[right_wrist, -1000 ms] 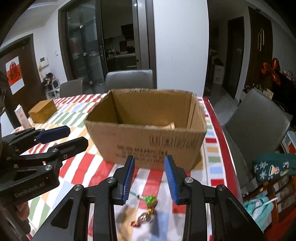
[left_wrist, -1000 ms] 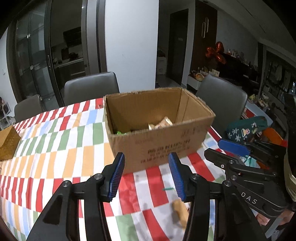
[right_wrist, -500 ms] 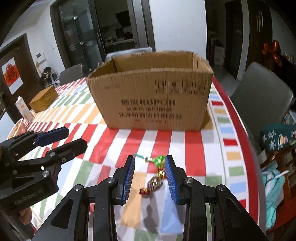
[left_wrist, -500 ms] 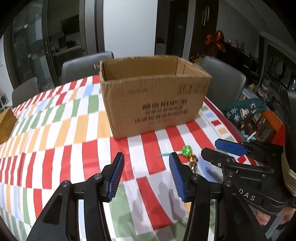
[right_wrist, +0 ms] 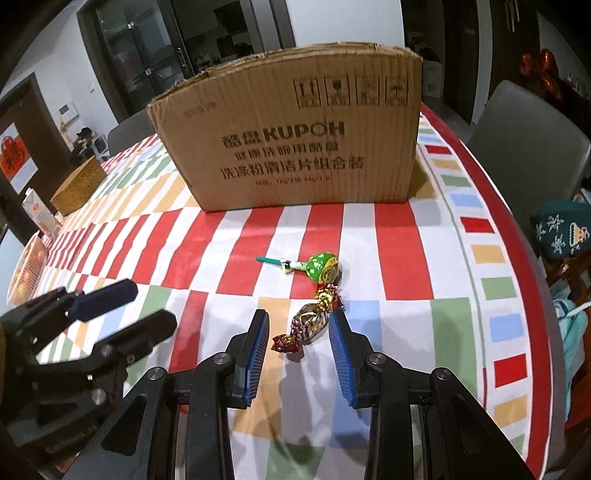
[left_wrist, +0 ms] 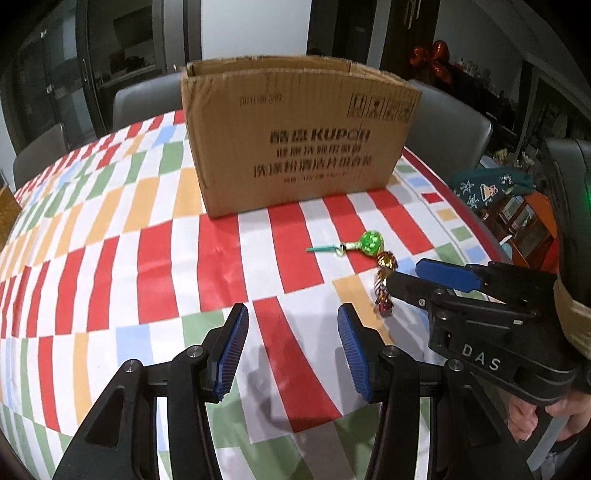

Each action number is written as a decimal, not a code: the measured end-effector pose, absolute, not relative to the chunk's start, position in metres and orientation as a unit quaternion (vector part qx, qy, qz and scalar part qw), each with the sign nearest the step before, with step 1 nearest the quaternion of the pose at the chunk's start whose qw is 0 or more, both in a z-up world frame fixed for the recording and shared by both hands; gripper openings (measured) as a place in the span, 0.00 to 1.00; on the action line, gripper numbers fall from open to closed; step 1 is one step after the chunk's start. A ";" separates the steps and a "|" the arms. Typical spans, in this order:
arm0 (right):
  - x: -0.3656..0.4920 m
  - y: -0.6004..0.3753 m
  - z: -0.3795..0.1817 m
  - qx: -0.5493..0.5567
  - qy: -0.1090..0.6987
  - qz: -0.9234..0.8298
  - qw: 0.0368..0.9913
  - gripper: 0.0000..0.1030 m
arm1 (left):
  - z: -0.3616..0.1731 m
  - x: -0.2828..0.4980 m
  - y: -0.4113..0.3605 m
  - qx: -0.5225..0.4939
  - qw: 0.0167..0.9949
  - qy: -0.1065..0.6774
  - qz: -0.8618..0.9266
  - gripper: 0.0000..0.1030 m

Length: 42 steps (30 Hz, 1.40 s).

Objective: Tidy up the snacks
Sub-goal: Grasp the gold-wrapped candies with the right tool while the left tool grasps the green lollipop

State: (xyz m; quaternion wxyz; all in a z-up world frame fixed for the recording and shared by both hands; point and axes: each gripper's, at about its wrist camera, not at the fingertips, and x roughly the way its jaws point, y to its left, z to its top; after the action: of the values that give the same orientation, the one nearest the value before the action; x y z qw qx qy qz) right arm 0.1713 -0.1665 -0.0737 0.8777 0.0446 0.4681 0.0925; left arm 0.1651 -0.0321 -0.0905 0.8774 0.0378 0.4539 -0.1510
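Brown corrugated cardboard box (right_wrist: pixel 295 147) is printed "KUPOH". In front of it, right tongs (right_wrist: pixel 298 352) straddle the foil-wrapped candy (right_wrist: pixel 308 325), released; left tongs (left_wrist: pixel 291 350) released, empty.

Dim dining room at night: a table under a striped red, green, orange and white tablecloth (left_wrist: pixel 92 229), with grey padded chairs (right_wrist: pixel 532 122) around the far side. Behind them there's a white wall (left_wrist: pixel 240 29) and dark glass-panelled doors (right_wrist: pixel 155 55) – pretty murky back there. A woven basket (right_wrist: pixel 79 188) sits at the table's left edge.
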 end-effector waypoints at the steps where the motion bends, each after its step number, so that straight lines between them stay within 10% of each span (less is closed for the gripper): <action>1: 0.173 -0.167 -0.076 0.046 0.471 0.092 0.876 0.34 | -0.092 0.165 -0.032 0.037 0.877 0.456 -0.151 0.48; 42: 0.178 -0.224 -0.095 0.148 0.453 0.040 0.878 0.17 | -0.103 0.216 -0.115 0.135 0.852 0.445 -0.241 0.48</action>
State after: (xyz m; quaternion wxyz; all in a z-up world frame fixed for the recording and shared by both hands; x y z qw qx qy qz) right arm 0.1783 -0.2240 -0.0946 0.8782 0.1481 0.4530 0.0398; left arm 0.2160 -0.1150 -0.1025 0.8517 0.1346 0.4453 -0.2414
